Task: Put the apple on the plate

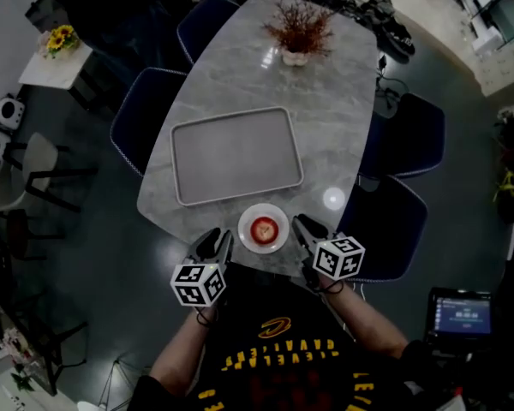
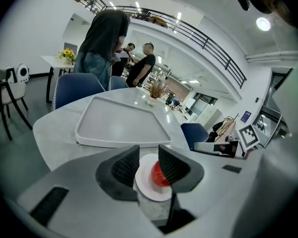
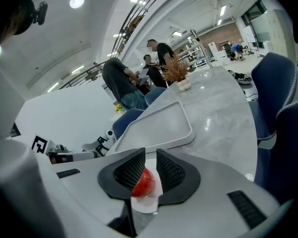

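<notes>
Marble table point(image 1: 343, 127): apple point(image 1: 263, 228) on plate point(image 1: 245, 238), head view alone showing left gripper point(image 1: 215, 241) and right gripper point(image 1: 307, 229) flanking it, jaws parted.

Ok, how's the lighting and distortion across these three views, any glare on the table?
Head view: dim overall, with a bright light reflection on the table. Left gripper view: brighter, strong fisheye bending, black corners. Right gripper view: same fisheye curving; the apple beyond the jaws looks slightly soft.

Red apple point(image 1: 263, 229), wht plate point(image 1: 279, 242), lt-grey tray point(image 1: 236, 154), grey marbled table point(image 1: 334, 135).
</notes>
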Tool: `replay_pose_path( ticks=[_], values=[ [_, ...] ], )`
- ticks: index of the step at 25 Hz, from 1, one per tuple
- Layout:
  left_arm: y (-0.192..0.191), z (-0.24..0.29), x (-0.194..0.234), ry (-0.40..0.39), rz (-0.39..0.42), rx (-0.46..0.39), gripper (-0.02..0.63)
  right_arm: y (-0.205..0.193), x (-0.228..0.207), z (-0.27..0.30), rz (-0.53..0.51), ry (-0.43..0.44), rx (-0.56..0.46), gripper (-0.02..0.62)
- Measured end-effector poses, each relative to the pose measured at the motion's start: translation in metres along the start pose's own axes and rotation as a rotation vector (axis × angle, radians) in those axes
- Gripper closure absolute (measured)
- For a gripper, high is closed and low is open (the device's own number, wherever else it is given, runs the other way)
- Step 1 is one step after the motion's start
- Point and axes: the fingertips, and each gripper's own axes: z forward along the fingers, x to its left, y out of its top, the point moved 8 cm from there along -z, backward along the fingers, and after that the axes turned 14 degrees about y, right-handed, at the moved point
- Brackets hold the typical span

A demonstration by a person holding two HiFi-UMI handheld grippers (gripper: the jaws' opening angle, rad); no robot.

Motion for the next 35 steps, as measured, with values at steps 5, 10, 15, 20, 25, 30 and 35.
replay_pose_path(
  ticks=[5, 10, 15, 20, 25, 30, 35],
  values=[
    [-0.009, 0.034, 0.007, -0.034, 0.016, 0.119, 0.483, -0.016, -0.025, 0.003, 0.034, -0.061, 0.043, 0.538],
    [-0.031, 0.060, 0.015, -0.067, 0.023, 0.236, 0.485, -0.043, -0.040, 0.013, 0.096, -0.079, 0.092, 0.538],
    [-0.049, 0.077, 0.015, -0.100, 0.017, 0.336, 0.483, -0.064, -0.046, 0.020, 0.143, -0.100, 0.132, 0.537],
    [-0.061, 0.087, 0.013, -0.095, 0.047, 0.374, 0.483, -0.081, -0.052, 0.021, 0.174, -0.122, 0.164, 0.538],
    [-0.068, 0.092, 0.011, -0.106, 0.041, 0.405, 0.485, -0.085, -0.055, 0.023, 0.194, -0.121, 0.172, 0.538],
    [-0.071, 0.097, 0.015, -0.113, -0.013, 0.428, 0.485, -0.087, -0.054, 0.028, 0.240, -0.087, 0.177, 0.538],
    [-0.077, 0.099, 0.013, -0.147, -0.070, 0.477, 0.552, -0.088, -0.053, 0.028, 0.293, -0.081, 0.175, 0.540]
  ],
)
